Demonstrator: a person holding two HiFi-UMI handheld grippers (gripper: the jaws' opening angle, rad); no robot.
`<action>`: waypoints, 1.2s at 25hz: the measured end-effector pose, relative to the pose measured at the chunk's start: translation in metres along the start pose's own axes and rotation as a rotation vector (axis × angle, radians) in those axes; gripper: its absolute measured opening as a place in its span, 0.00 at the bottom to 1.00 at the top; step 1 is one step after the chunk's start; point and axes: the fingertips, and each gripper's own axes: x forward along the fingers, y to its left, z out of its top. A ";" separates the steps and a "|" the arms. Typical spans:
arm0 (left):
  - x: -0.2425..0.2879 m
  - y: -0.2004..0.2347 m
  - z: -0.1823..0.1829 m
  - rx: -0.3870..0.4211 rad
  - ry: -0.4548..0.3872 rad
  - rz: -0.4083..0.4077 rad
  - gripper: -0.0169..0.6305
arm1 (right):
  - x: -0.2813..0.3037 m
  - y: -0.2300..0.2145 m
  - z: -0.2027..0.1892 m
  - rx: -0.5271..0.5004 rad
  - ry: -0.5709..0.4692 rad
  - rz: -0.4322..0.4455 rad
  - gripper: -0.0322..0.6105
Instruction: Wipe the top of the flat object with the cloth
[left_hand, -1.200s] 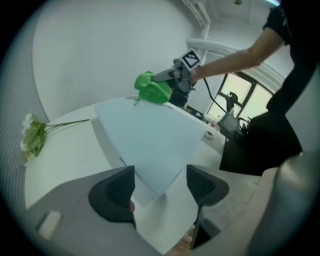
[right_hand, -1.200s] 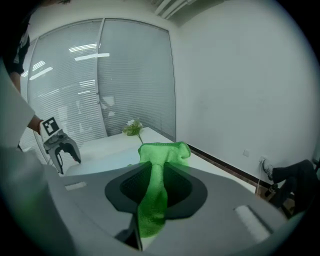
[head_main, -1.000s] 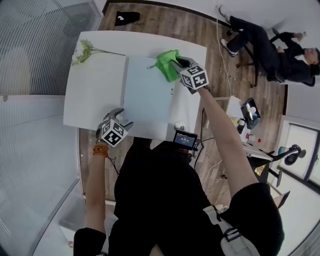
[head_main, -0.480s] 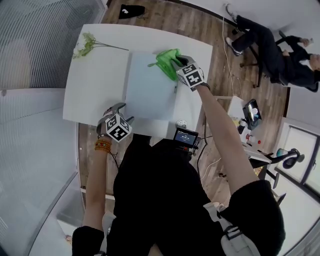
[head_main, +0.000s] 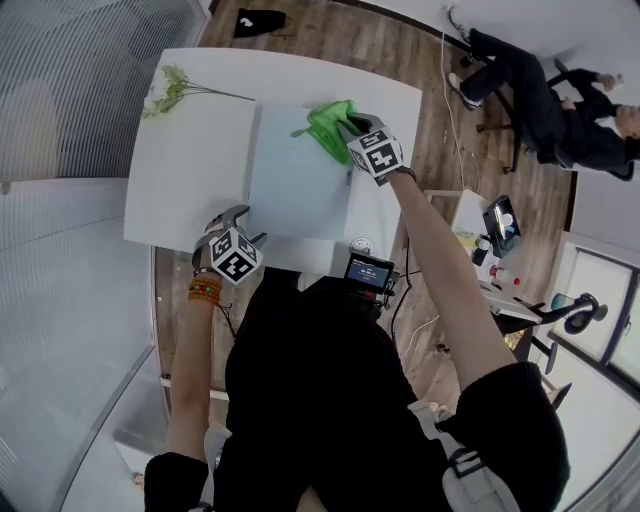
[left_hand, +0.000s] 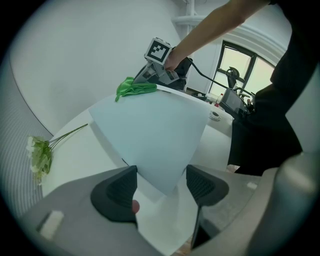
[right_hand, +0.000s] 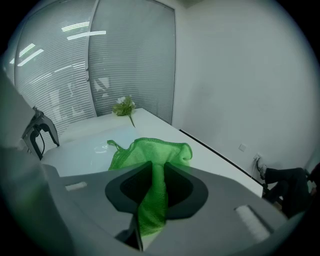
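The cloth (right_hand: 150, 150) was green, nubbly microfibre, bunched in folds on the far right corner of the board (head_main: 298, 185), a thin, smooth, pale-blue rectangle. The board lay flat on a white table (head_main: 190, 190) over a wood floor (head_main: 330, 40), with slatted blinds (right_hand: 60, 75) beside it. The right gripper (right_hand: 156, 182), arm stretched out and angled down, pinched a strip of cloth tight. The left gripper (left_hand: 160, 187), tipped steeply down, held its jaws apart astride the board's near corner.

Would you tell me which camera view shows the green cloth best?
The right gripper view: the green cloth fills the centre, pinched between the right gripper's jaws. The head view shows it small at the flat panel's far corner; the left gripper view, distant.
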 end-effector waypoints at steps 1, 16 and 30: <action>0.000 0.000 0.000 -0.001 0.000 0.000 0.51 | -0.001 0.002 0.000 -0.004 0.000 -0.001 0.19; 0.001 0.001 0.001 -0.001 0.015 -0.015 0.51 | -0.010 0.022 -0.011 -0.020 0.004 -0.001 0.19; 0.002 0.001 0.001 0.002 0.019 -0.015 0.51 | -0.018 0.040 -0.020 -0.013 0.015 0.000 0.19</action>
